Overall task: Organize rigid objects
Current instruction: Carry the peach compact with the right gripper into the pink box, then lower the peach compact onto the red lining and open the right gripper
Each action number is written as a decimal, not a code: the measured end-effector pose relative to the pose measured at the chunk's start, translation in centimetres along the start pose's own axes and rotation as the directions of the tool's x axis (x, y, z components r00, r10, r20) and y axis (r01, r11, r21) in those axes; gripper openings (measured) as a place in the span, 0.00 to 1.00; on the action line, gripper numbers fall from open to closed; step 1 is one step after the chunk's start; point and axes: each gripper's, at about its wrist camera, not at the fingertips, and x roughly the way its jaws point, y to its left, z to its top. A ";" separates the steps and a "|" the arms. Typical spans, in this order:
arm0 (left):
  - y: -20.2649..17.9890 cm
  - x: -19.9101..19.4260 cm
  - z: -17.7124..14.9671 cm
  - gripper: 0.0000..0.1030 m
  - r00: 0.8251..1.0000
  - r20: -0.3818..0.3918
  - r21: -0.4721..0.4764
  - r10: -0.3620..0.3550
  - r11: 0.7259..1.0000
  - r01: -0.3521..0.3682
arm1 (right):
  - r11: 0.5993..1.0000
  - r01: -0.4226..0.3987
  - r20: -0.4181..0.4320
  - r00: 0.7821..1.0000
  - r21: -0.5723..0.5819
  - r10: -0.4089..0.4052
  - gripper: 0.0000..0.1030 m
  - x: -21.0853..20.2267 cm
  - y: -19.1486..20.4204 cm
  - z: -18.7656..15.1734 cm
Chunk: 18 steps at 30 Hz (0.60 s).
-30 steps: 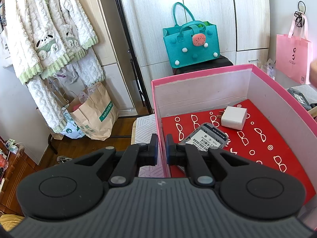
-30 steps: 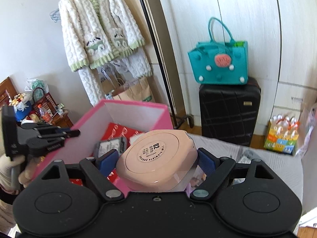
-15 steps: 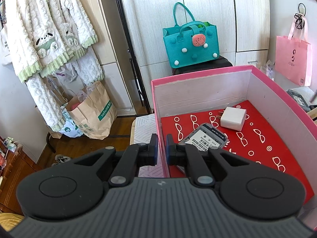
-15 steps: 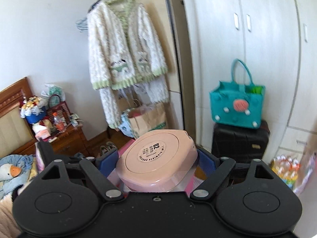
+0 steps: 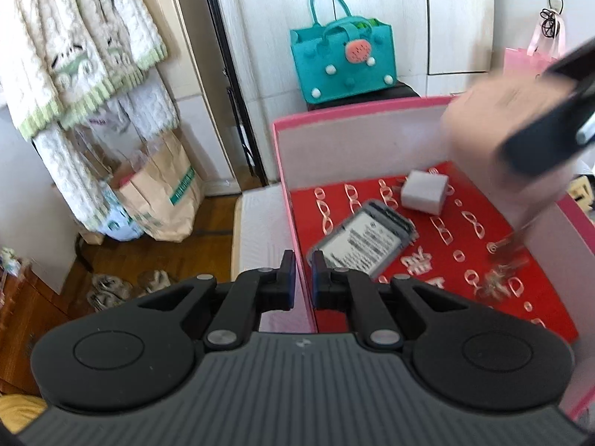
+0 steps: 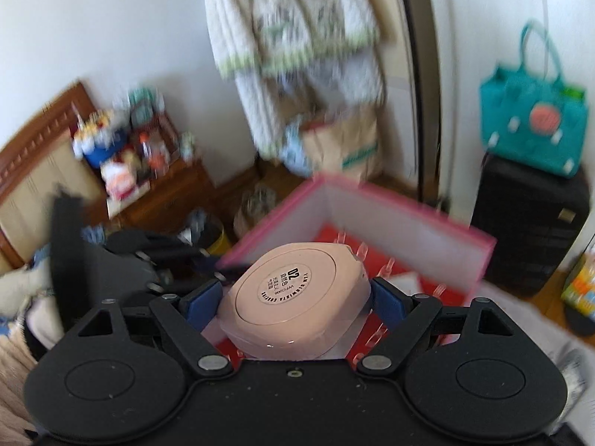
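Bedroom clutter behind: white cardigan [image 5: 85, 55], teal bag [image 5: 342, 61], black suitcase [image 6: 531, 223]. Left gripper [image 5: 300, 284] is clenched on the near-left wall of the pink box [image 5: 297, 223], with a hard drive [image 5: 366, 241] and white charger [image 5: 425, 191] on the red floor just ahead of it. Right gripper [image 6: 293, 299] grasps a pink compact case [image 6: 293, 297] over the box.
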 end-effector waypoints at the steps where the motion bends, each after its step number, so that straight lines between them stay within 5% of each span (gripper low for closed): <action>1: 0.2 -0.1 -0.2 0.07 1.000 -0.008 -0.008 -0.012 1.000 0.012 | 1.000 -0.005 -0.032 0.999 0.005 0.005 0.86 1.4 -0.1 -0.2; 10: 0.1 -1.1 -1.0 0.08 0.998 -0.037 0.034 -0.042 0.998 0.044 | 1.000 0.004 -0.190 0.982 0.010 -0.002 0.86 7.8 0.1 -1.0; 18: 0.3 -1.3 -1.3 0.08 0.998 -0.028 0.018 -0.050 0.999 0.051 | 0.981 0.005 -0.313 0.948 0.195 0.058 0.87 10.9 -2.1 -1.9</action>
